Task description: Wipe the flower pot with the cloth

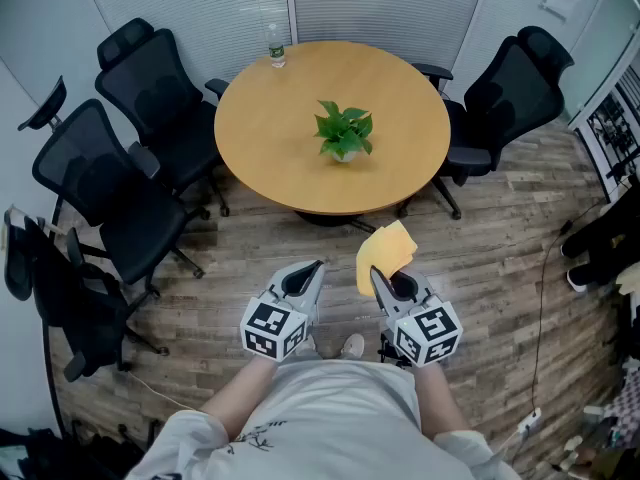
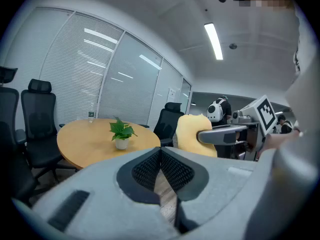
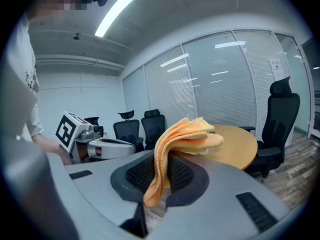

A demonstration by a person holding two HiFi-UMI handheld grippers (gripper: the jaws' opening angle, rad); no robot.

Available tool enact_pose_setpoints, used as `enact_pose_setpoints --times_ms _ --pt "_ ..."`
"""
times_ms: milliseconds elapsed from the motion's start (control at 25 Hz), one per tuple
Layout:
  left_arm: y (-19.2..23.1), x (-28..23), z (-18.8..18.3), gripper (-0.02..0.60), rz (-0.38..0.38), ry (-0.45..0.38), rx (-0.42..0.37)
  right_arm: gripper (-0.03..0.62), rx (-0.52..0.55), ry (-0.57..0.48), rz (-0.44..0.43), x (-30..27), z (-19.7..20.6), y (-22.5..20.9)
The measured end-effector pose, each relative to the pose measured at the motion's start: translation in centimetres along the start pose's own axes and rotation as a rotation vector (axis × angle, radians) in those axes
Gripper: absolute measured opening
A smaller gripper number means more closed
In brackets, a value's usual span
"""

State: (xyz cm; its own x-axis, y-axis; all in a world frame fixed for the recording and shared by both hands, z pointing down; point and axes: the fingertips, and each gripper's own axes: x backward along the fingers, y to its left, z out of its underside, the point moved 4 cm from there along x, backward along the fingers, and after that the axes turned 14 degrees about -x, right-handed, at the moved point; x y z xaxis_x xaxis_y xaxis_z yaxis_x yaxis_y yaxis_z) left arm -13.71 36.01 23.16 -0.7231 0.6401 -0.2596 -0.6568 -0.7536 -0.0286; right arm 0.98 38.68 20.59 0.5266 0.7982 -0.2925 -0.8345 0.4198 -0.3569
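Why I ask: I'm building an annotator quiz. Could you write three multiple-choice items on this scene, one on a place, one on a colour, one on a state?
1. Where does the flower pot stand? A. On the floor. B. Near the middle of the round table. C. On a chair.
2. What colour is the cloth? A. Yellow. B. Blue. C. White.
3. How do the jaws of the left gripper stand? A. Wide apart. B. Closed on the cloth. C. Closed on nothing.
Answers: 1 B, the head view shows it on the tabletop. 2 A, it hangs yellow from the right gripper. 3 C, the left gripper view shows them meeting, nothing between.
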Motion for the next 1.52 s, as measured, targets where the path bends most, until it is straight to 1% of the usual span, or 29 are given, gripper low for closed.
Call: enact_pose_setpoints --times_ms 240,440,600,880,1200,1400,1520 --pt "-0.6 -0.3 -0.2 0.011 -0.003 0.005 0.002 0.049 -0.015 0.002 -0.004 0.5 0.1 -0.6" --pt "-1.0 -0.8 -0.3 0.011 -0.015 0.009 -0.011 0.049 -0.024 0.006 0.009 0.9 0.2 -1.5" --pt "-1.0 -1.3 -0.8 0.011 -0.031 0.010 -0.025 0.051 -0.039 0.006 -0.001 1.2 0.2 -2.1" --pt "-2.3 -2.3 -1.3 0.011 -0.052 0.008 -0.020 0.051 -0.042 0.017 -0.043 2.1 0.6 -3.0" --pt "-4.0 -3.0 -1.4 0.011 -0.106 0.009 -0.009 0.051 -0.020 0.035 -0.095 3.1 0.4 -4.5" --pt "-5.2 -3.5 -1.5 0.011 -0.126 0.002 -0.005 0.051 -0.006 0.050 -0.108 4.0 0.6 -5.5" --pt "-5.5 -3.4 -1.4 0.011 -0.120 0.002 -0.016 0.051 -0.019 0.054 -0.112 3.7 1.0 -5.8"
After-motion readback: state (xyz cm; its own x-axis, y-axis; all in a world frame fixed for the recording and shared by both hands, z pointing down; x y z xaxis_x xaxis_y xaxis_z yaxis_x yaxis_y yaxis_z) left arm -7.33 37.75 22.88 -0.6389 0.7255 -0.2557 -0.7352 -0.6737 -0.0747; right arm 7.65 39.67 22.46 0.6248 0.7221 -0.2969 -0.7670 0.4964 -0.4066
